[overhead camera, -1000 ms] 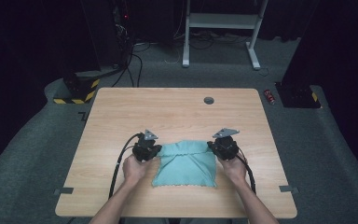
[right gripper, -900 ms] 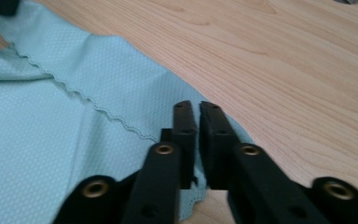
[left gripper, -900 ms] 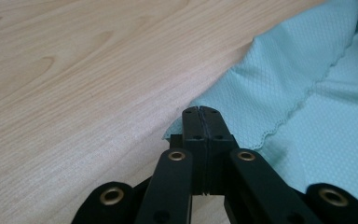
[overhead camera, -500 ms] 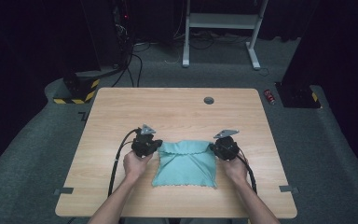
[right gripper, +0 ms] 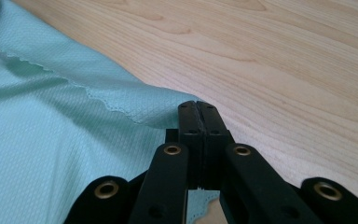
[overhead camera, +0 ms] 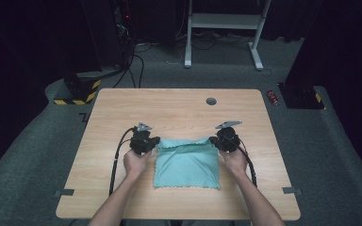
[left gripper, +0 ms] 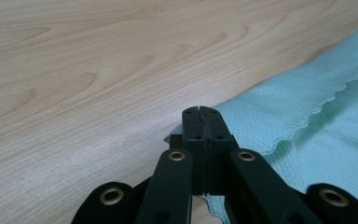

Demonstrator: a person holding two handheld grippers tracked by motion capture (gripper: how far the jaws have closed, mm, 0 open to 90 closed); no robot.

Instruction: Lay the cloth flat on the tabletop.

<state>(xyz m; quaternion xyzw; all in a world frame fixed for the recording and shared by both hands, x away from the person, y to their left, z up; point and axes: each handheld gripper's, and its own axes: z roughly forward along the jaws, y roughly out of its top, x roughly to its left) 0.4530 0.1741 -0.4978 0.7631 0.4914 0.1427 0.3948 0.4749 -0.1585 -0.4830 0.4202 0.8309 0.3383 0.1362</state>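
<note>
Both grippers sit a little nearer the person now than a second ago, and the far edge of the cloth has come back with them, so its folded strip looks wider

The teal cloth [overhead camera: 186, 162] lies flat on the wooden table [overhead camera: 179, 110], in the near half, about in the middle from side to side. Its far edge is folded over toward the person and makes a band across the top. A wavy hem runs along that band. The near edge lies straight, close to the table's front edge.

The left gripper [overhead camera: 150, 142] is at the far left corner of the cloth. In the left gripper view, its two black jaws are pressed tight together, and the cloth [left gripper: 307, 130] corner goes in between them. So the left gripper [left gripper: 199, 112] is clamped on the cloth.

The right gripper [overhead camera: 217, 141] is at the far right corner. In the right gripper view, its jaws are also tight together, with the folded cloth [right gripper: 65, 140] edge going in under the tips. So the right gripper [right gripper: 197, 106] is clamped on the cloth too.

Each hand holds its gripper from behind, and a black cable trails back from each one.

Farther off on the table is a small round dark hole [overhead camera: 211, 101]. Past the table, on the grey floor, stand a white frame [overhead camera: 224, 21] and a black and yellow striped block [overhead camera: 78, 92]
</note>
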